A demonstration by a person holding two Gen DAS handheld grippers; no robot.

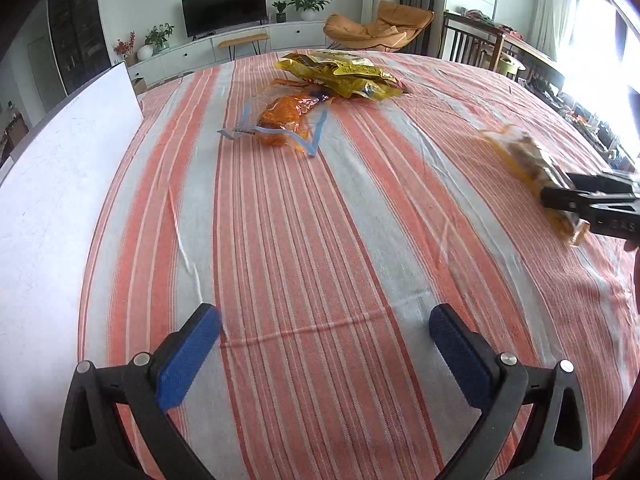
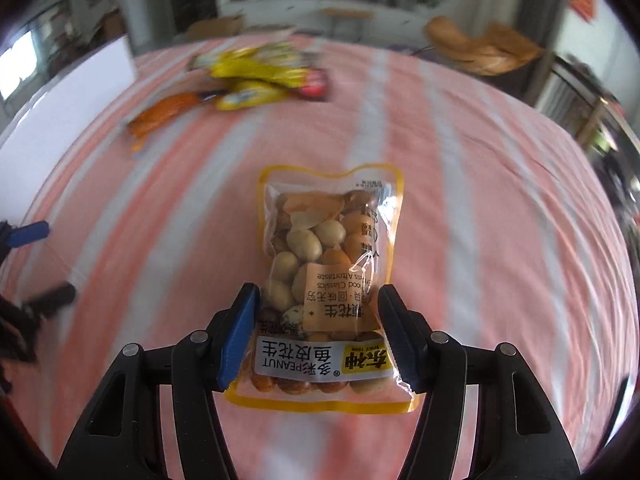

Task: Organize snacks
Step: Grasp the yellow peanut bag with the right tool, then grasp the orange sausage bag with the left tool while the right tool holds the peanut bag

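Right wrist view: peanut packet (image 2: 326, 276) pinched at its near end by the right gripper (image 2: 318, 336).
Packet's long axis runs 6 to 12 o'clock, straight out along the fingers, apparently lifted off the striped cloth (image 2: 500, 216). Snack pile (image 2: 256, 76) lies at about 11 o'clock, well apart; white board (image 2: 76, 92) at 10. Left gripper (image 1: 325, 354) is spread wide, holding nothing, low over the cloth. Judgement: the right hand carries; the coming move runs toward 11 o'clock.
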